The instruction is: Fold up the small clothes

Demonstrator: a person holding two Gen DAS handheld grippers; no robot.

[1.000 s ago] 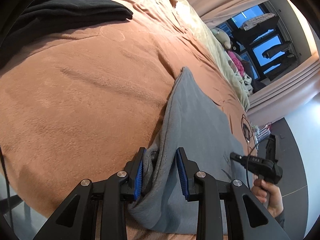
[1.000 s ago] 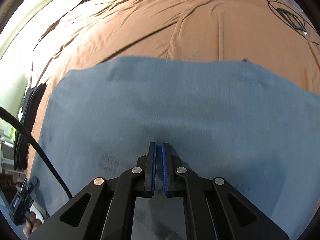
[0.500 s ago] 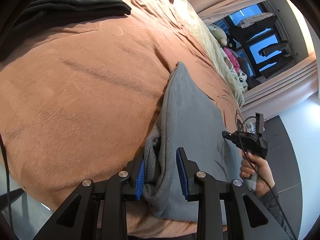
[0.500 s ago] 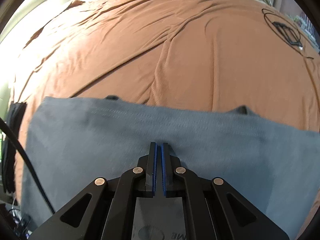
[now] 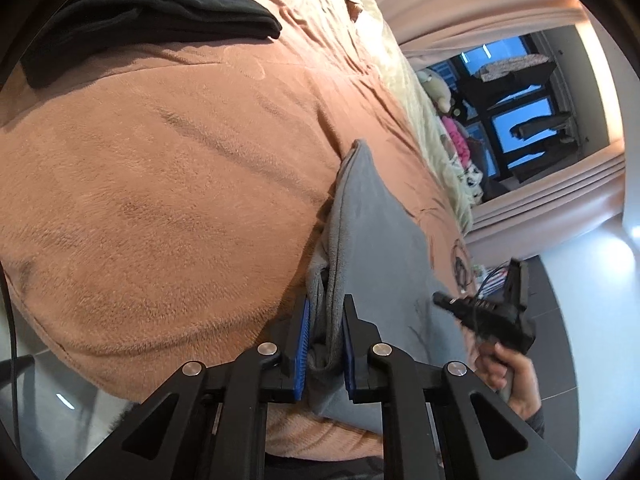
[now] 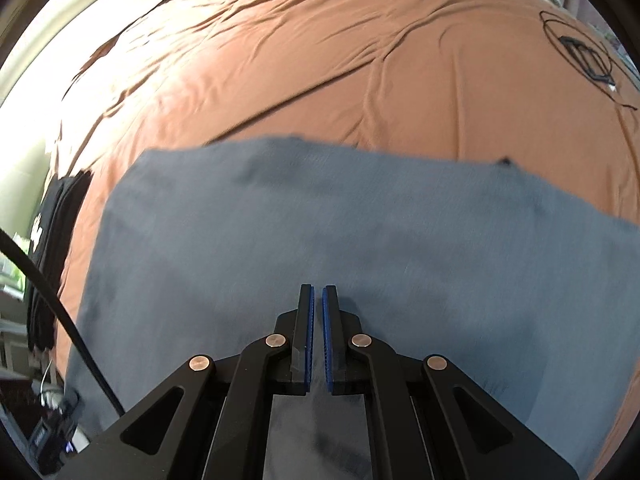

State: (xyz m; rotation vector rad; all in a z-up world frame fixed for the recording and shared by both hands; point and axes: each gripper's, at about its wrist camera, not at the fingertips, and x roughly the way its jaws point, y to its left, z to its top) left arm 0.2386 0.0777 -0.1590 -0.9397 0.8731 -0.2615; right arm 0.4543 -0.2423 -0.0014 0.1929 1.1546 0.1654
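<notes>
Already the grey garment (image 5: 384, 248) lies spread on the bed (image 5: 160, 184), near its edge, over the orange-brown blanket. It looks doubled at least once: in the left wrist view a second layer shows along its near edge, and in the right wrist view it reads as one broad, flat panel (image 6: 320, 232) with a fairly straight far edge.

The left tool (image 5: 325, 336) has just been closing, and a bunched fold of the garment's edge sits between its blue pads, which now press on the cloth. The right tool (image 6: 316, 320) is clenched with nothing visible between its pads; it hangs low over the middle of the grey panel, and whether its tips touch the cloth I cannot tell. In the left wrist view, a person's hand (image 5: 508, 372) grips the handle of that right tool at the garment's far side.

A folded black pile (image 5: 140, 12) rests well apart on the blanket, likely finished work. By my judgement this piece is partway through: laid out and smoothed, one end gripped, with at least one further fold across and the stacking left to do.
</notes>
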